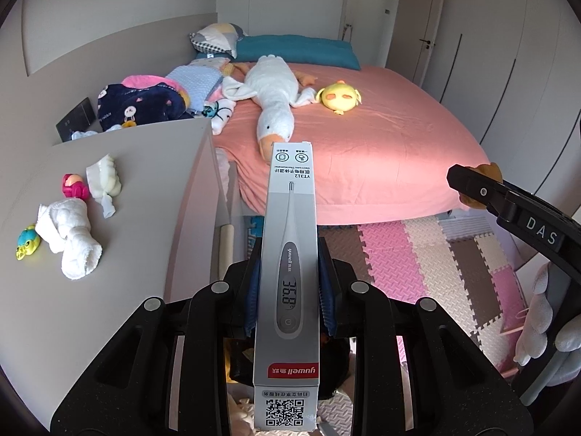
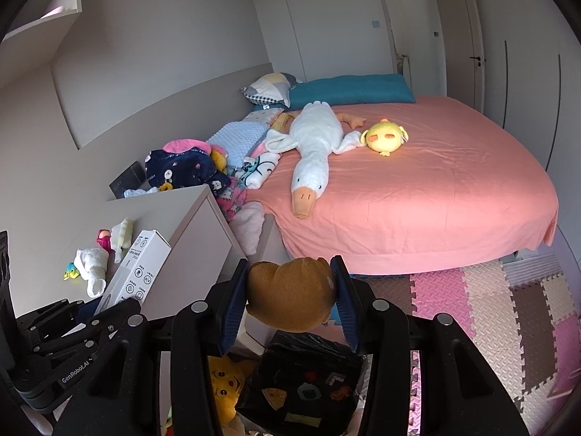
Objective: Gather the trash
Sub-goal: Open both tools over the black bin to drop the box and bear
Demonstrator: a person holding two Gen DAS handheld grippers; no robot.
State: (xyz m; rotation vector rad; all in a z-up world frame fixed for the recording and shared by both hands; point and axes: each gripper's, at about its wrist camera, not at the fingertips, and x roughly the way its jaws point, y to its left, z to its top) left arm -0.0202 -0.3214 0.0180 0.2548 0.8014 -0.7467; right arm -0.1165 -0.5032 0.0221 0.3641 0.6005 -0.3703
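Note:
My left gripper [image 1: 288,287] is shut on a long grey thermometer box [image 1: 288,254], held upright along the fingers above the floor beside the nightstand; the box also shows in the right wrist view [image 2: 138,272]. My right gripper [image 2: 290,301] is shut on a brown plush toy [image 2: 290,298], held above a black bag-lined bin [image 2: 305,385] with scraps inside. The right gripper also shows at the right edge of the left wrist view [image 1: 472,185]. On the nightstand [image 1: 152,196] lie crumpled white tissues [image 1: 72,239] and a white wrapper [image 1: 103,180].
A pink toy [image 1: 74,186] and a small yellow-blue toy [image 1: 27,242] sit on the nightstand. The pink bed [image 1: 363,138] holds a white goose plush [image 1: 272,98], a yellow chick plush [image 1: 339,96] and piled clothes. Foam puzzle mats [image 1: 435,254] cover the floor. A yellow plush [image 2: 225,385] lies beside the bin.

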